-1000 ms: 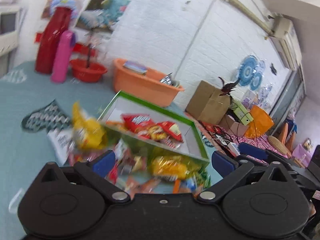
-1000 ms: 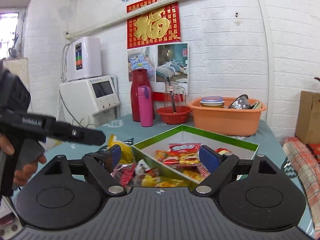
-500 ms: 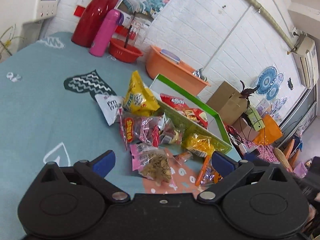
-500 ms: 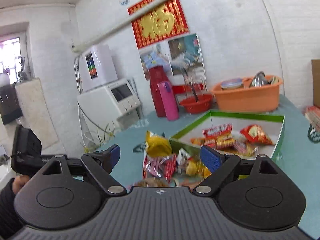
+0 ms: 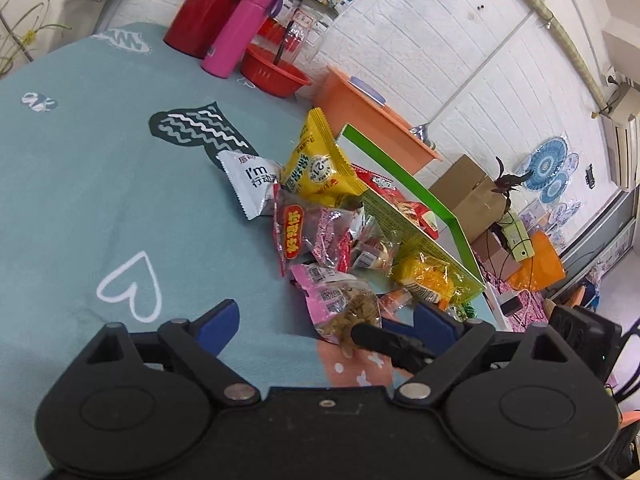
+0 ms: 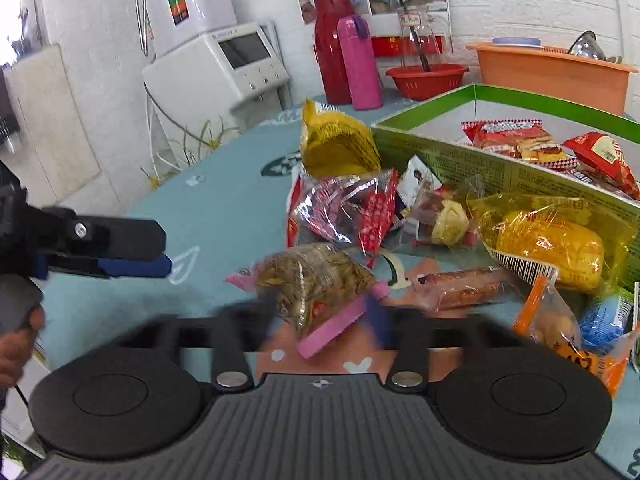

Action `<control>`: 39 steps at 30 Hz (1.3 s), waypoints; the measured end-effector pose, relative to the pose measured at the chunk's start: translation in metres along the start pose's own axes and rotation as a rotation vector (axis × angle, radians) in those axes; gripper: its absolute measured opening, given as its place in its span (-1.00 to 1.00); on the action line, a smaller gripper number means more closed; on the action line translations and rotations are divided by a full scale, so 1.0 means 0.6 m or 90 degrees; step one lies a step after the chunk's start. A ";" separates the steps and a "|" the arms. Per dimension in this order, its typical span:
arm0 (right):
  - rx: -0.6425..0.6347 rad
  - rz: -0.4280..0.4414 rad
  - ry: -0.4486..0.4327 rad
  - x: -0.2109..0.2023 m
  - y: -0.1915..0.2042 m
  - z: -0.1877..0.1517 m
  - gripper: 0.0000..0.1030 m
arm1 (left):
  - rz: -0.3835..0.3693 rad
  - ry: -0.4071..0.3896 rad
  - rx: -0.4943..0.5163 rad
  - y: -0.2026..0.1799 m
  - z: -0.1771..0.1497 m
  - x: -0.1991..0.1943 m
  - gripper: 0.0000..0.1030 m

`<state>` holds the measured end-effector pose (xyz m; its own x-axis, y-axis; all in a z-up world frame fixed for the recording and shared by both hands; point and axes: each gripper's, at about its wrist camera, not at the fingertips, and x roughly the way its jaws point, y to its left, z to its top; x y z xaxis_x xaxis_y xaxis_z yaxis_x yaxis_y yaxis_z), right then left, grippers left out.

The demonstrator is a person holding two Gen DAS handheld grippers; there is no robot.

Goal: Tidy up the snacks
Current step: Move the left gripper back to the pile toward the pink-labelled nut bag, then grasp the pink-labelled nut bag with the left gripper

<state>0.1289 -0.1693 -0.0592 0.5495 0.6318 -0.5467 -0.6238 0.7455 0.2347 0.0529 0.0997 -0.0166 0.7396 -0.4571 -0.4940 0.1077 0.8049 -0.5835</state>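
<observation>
The pink-edged snack packet (image 6: 316,288) lies on the counter (image 5: 80,200) at the near end of the loose pile, beside the green box (image 6: 500,168). It looks light, crinkly and slippery; its sealed edge is the best hold. The right gripper (image 6: 320,320), angled downward, has just been closing its jaws, now narrow around the packet. The left gripper (image 5: 324,320) hovers with jaws wide and empty.

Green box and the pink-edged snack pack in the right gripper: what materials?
Green box: looks like printed cardboard, matte, with thin flat walls, a folded corner and fine print on the outside. Pink-edged snack pack: seemingly thin clear plastic film, glossy and crinkled, brown contents visible through it, pink sealed ends. The right gripper, blurred, has just been closing on it.
</observation>
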 end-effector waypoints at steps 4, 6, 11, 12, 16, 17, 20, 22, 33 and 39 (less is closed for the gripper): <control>-0.015 0.015 0.003 -0.028 -0.005 -0.020 -0.57 | -0.033 0.032 -0.004 -0.010 0.001 0.042 1.00; -0.010 0.011 0.004 -0.043 -0.009 -0.029 -0.62 | -0.055 0.052 -0.002 -0.020 -0.002 0.065 1.00; -0.028 0.010 -0.002 -0.056 -0.007 -0.038 -0.19 | -0.059 0.068 0.000 -0.027 -0.001 0.094 1.00; -0.032 0.006 -0.003 -0.054 -0.006 -0.038 -0.17 | -0.060 0.068 -0.009 -0.023 0.001 0.092 1.00; -0.031 0.007 -0.009 -0.042 -0.006 -0.032 0.22 | -0.052 0.054 -0.014 -0.015 0.005 0.080 1.00; -0.029 0.003 -0.010 -0.039 -0.006 -0.031 0.40 | -0.050 0.056 -0.016 -0.014 0.005 0.082 1.00; -0.026 -0.004 -0.012 -0.032 -0.006 -0.026 0.43 | -0.047 0.066 -0.025 -0.008 0.006 0.092 1.00; -0.029 -0.004 -0.014 -0.029 -0.007 -0.023 0.46 | -0.056 0.069 -0.027 -0.006 0.005 0.096 1.00; -0.033 -0.012 -0.004 0.008 -0.016 -0.015 -0.22 | -0.073 0.070 -0.043 0.006 0.002 0.123 0.12; -0.041 -0.020 -0.031 -0.029 -0.006 -0.016 -0.43 | -0.084 0.043 -0.001 -0.037 0.001 0.093 0.01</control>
<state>0.1162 -0.1849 -0.0582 0.5944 0.6195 -0.5127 -0.6398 0.7506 0.1652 0.0921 0.0566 -0.0307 0.6731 -0.5835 -0.4544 0.2001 0.7352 -0.6477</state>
